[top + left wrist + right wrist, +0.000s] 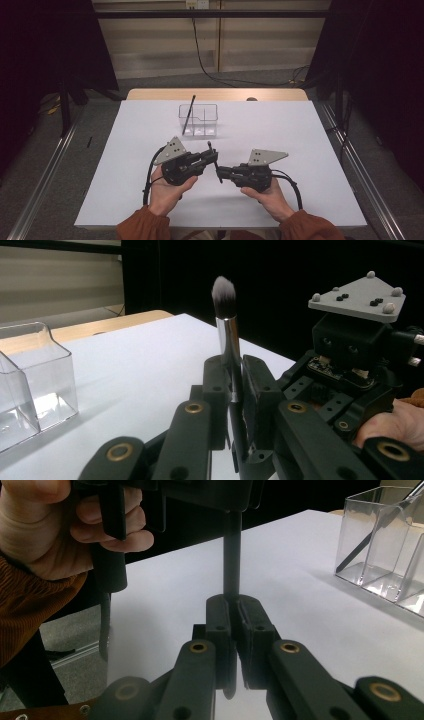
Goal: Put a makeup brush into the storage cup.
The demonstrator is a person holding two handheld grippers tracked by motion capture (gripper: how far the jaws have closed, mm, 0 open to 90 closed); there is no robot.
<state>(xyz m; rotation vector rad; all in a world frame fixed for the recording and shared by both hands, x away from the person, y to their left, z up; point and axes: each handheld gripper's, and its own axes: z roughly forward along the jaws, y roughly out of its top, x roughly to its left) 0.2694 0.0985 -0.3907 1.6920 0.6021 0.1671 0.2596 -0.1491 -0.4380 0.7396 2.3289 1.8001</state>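
High view: I have both grippers, left [214,156] and right [220,173], clamped on the brush [214,161], axis upright; the organizer [199,120] lies at 11 o'clock, left nearer.

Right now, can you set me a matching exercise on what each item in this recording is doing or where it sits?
Things:
1. silver-and-black makeup brush with grey bristles
2. clear plastic divided organiser box
3. thin black stick
4. left gripper

States:
A. leans inside a compartment
B. stands mid-table, beyond both grippers
C. held upright, bristles up
D. clamps the ferrule

Pairs: 1-C, 2-B, 3-A, 4-D
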